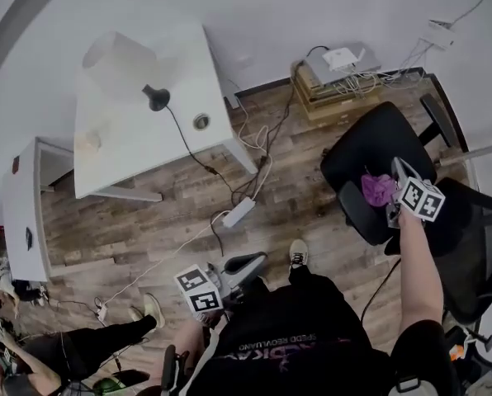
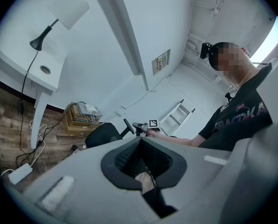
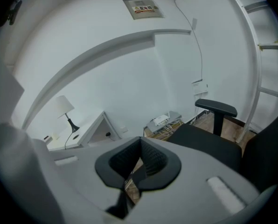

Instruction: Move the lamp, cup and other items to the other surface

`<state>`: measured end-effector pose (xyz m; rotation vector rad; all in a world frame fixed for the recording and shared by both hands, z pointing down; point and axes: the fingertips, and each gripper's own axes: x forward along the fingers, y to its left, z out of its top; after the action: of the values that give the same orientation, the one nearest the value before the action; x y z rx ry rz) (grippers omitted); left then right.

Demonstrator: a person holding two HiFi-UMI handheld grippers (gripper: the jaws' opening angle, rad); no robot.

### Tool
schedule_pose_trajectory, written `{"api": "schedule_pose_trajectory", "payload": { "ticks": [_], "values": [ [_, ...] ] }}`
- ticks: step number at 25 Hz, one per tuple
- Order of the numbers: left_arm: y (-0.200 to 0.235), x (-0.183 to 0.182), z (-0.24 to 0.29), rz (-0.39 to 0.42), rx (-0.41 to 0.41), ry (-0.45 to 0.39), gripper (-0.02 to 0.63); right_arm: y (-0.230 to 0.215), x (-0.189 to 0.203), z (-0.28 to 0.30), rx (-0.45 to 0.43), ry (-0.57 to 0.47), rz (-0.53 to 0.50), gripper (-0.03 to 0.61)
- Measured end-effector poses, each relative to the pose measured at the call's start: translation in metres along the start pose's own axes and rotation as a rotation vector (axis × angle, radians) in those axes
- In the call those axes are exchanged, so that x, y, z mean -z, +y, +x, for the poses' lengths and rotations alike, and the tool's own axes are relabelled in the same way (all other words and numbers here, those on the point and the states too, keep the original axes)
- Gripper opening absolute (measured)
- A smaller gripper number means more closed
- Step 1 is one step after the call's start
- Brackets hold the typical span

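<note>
As right hand-held gripper (image 3: 135, 171) hovers, cloth (image 1: 377, 190) lies beside.

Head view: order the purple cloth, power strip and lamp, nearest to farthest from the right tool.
1. Purple cloth, on the chair beside the right tool.
2. Power strip, on the floor, mid-picture.
3. Lamp, on the table, upper left.

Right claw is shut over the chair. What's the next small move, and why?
Probably swing the right claw away from the black chair toward the white desk. It is shut with nothing between its jaws, the purple item appears to lie on the seat, and the lamp and cup are on the desk.
</note>
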<state>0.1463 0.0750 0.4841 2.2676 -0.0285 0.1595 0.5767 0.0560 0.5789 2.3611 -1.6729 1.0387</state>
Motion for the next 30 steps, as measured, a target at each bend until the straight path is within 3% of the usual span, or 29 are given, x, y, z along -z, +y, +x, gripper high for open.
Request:
{"api": "schedule_pose_trajectory", "payload": {
  "ticks": [4, 9, 14, 18, 23, 26, 30],
  "values": [
    [0.005, -0.015, -0.025, 0.007, -0.004, -0.038, -0.003, 0.088, -0.017, 0.001, -0.141, -0.009, -0.105, -0.002],
    [0.009, -0.025, -0.051, 0.026, -0.021, -0.088, -0.003, 0.215, -0.017, -0.021, -0.407, -0.007, -0.251, -0.002],
    [0.011, -0.037, -0.081, 0.043, -0.058, -0.148, -0.003, 0.343, 0.01, -0.061, -0.715, 0.038, -0.356, 0.0],
    [0.013, -0.048, -0.106, 0.061, -0.096, -0.178, -0.003, 0.427, 0.039, -0.098, -0.921, 0.068, -0.352, 0.0],
    [0.018, -0.052, -0.129, 0.059, -0.114, -0.239, -0.003, 0.496, 0.09, -0.133, -1.105, 0.133, -0.318, 0.0],
    [0.017, -0.055, -0.136, 0.056, -0.125, -0.256, -0.005, 0.52, 0.132, -0.153, -1.21, 0.247, -0.243, 0.001],
    [0.02, -0.056, -0.136, 0.056, -0.138, -0.28, -0.003, 0.533, 0.151, -0.169, -1.29, 0.283, -0.372, 0.002]
  ]
}}
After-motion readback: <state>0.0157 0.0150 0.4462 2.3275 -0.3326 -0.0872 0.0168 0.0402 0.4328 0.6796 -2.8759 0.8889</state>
